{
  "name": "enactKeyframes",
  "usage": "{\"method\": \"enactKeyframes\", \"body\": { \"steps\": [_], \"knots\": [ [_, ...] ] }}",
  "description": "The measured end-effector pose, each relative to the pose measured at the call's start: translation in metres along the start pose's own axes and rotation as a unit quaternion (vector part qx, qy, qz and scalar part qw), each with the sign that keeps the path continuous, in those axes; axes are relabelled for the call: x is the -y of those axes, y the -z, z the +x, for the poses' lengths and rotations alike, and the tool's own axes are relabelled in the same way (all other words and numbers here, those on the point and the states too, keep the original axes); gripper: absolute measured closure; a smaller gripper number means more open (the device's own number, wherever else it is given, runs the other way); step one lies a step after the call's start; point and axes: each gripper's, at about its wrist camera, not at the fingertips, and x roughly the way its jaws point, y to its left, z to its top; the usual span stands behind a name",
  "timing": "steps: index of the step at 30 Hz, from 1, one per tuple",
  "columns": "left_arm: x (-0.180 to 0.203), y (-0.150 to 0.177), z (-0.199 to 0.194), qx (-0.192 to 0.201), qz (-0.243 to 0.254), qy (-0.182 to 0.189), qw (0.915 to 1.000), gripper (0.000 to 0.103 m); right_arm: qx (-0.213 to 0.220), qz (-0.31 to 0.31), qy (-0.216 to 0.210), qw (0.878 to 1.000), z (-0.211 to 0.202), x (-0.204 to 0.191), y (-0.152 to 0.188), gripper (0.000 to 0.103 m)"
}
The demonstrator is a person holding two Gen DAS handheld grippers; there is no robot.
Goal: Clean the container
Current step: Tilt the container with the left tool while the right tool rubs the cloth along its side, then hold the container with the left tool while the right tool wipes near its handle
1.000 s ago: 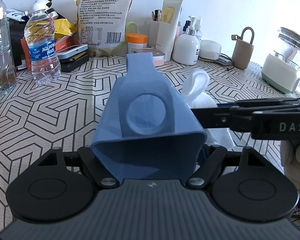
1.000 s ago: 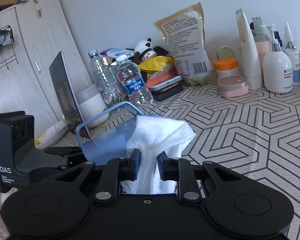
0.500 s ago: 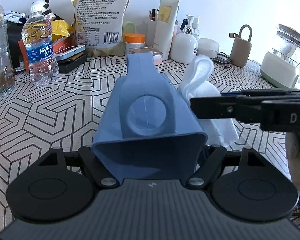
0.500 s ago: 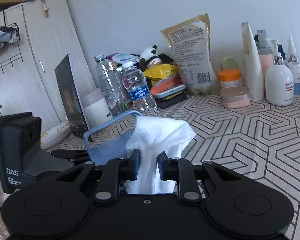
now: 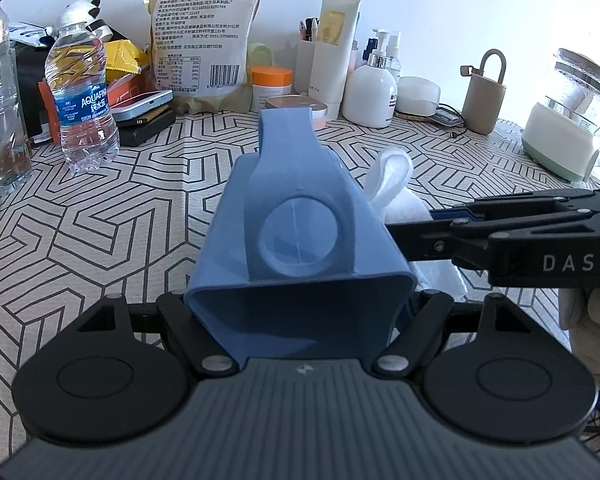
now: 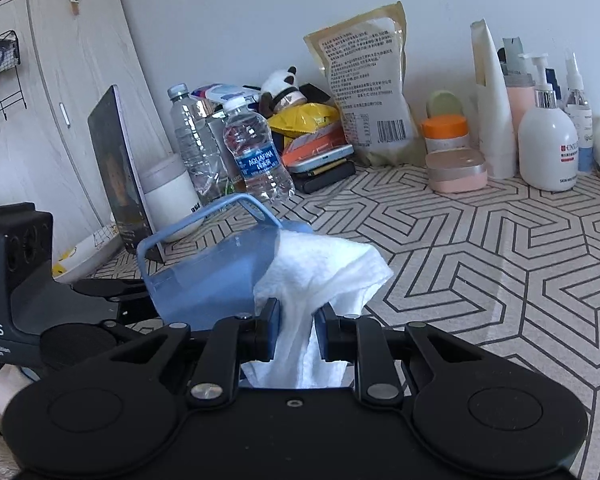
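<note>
A blue plastic container (image 5: 300, 240) with a handle is held tilted above the table, its base toward the left wrist camera. My left gripper (image 5: 300, 312) is shut on its rim; the fingertips are hidden behind it. From the right, my right gripper (image 5: 404, 236) comes in shut on a white cloth (image 5: 392, 176) that presses against the container's right side. In the right wrist view, the cloth (image 6: 320, 268) bunches between the right gripper (image 6: 297, 330) pads and touches the container (image 6: 211, 280) by its mouth. A gloved hand (image 5: 588, 320) holds the right gripper.
The table (image 5: 99, 220) has a geometric-patterned cover. Along the back wall stand water bottles (image 5: 81, 96), a large food bag (image 5: 203, 32), an orange-lidded jar (image 5: 271, 84), a pump bottle (image 5: 370, 88) and a kettle (image 5: 564, 128). A dark tablet (image 6: 117, 168) and white cup (image 6: 171, 200) stand at the left.
The right gripper carried the cloth a little up along the container's right side, then back down. The left gripper kept its hold on the container, which barely moved.
</note>
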Motion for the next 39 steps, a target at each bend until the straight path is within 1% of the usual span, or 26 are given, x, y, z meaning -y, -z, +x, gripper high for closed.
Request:
{"method": "enactKeyframes", "body": {
  "steps": [6, 9, 12, 18, 21, 24, 27, 30, 36, 39],
  "knots": [
    [0.002, 0.001, -0.001, 0.0, 0.008, 0.001, 1.0, 0.026, 0.035, -0.004, -0.029, 0.999, -0.013, -0.004, -0.004, 0.078],
    [0.0, 0.001, -0.001, 0.0, 0.003, 0.0, 1.0, 0.026, 0.018, -0.013, -0.007, 1.0, -0.007, -0.006, -0.003, 0.078],
    [0.002, 0.001, -0.001, 0.0, 0.005, 0.0, 1.0, 0.026, -0.002, -0.009, 0.01, 1.0, 0.0, -0.003, -0.001, 0.078],
    [0.003, 0.001, -0.002, 0.001, 0.006, 0.0, 1.0, 0.026, -0.021, -0.007, 0.026, 0.999, 0.006, -0.001, 0.002, 0.078],
    [0.004, 0.001, -0.001, 0.001, 0.006, 0.0, 1.0, 0.026, -0.022, -0.003, 0.026, 0.999, 0.005, -0.001, 0.002, 0.078],
    [0.005, 0.001, -0.001, 0.0, 0.006, 0.0, 1.0, 0.026, -0.002, -0.005, 0.013, 1.0, -0.001, -0.003, 0.0, 0.078],
    [0.005, 0.001, -0.001, 0.0, 0.005, 0.002, 1.0, 0.026, 0.024, 0.002, -0.019, 1.0, -0.01, -0.004, -0.003, 0.078],
    [0.006, 0.001, -0.001, 0.0, 0.005, 0.002, 1.0, 0.026, 0.025, 0.0, -0.021, 0.999, -0.011, -0.005, -0.004, 0.078],
    [0.006, 0.001, -0.002, 0.0, 0.007, 0.0, 1.0, 0.026, -0.021, 0.012, 0.015, 1.0, 0.005, 0.0, 0.002, 0.078],
    [0.005, 0.001, -0.002, 0.0, 0.007, -0.001, 1.0, 0.026, -0.026, 0.009, 0.019, 0.999, 0.007, 0.0, 0.002, 0.078]
  ]
}}
